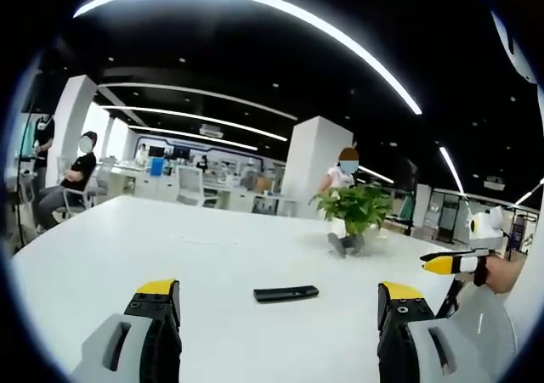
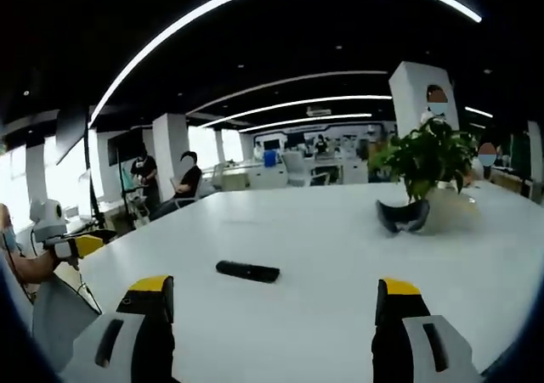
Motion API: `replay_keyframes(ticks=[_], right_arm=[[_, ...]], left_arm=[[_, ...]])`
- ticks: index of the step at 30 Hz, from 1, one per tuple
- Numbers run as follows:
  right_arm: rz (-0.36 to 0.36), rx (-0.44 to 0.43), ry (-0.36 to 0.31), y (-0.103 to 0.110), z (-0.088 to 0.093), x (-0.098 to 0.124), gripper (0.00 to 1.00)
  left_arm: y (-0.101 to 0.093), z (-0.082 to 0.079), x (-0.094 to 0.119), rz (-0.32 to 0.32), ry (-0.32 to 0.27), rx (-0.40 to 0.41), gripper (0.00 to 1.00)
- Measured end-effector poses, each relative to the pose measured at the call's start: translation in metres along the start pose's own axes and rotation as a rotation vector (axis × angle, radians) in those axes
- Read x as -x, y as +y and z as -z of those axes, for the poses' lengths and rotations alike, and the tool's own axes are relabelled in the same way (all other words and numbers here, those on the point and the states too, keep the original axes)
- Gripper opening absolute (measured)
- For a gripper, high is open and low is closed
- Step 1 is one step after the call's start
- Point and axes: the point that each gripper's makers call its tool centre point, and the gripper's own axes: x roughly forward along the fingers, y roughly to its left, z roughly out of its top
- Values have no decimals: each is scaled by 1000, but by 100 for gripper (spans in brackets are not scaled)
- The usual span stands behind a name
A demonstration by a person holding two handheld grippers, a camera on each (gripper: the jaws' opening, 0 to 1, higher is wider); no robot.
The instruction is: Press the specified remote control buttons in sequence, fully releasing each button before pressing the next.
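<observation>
White table (image 1: pixel 127 247) — both claws wide, empty

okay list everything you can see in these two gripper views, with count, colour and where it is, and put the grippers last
remote control: one, black, lying flat on the table ahead of both grippers, nothing touching it.
potted plant: one, green leaves over a dark base, on the table beyond the remote.
table: one, white, large, running across both views.
people: several in the background, two near the windows, one seated on a chair, one behind the plant.
pillars: white, square, in the office behind.
ceiling lights: long white strips on a black ceiling.
left gripper: one, black jaws with yellow tips, wide apart, empty, above the table.
right gripper: one, same colours, jaws wide apart, empty; its yellow tip also shows at the right edge of the left gripper view.
</observation>
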Motion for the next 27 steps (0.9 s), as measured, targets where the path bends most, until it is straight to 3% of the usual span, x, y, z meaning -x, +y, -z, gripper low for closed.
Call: replay_keyframes(ticks=[18, 27], right_arm=[[-28, 57, 10, 9, 2, -5, 97], [-47, 79, 11, 14, 2, -7, 97]], left_arm=[[8, -5, 1, -30, -22, 16, 100], [9, 0, 0, -44, 3, 4, 100]])
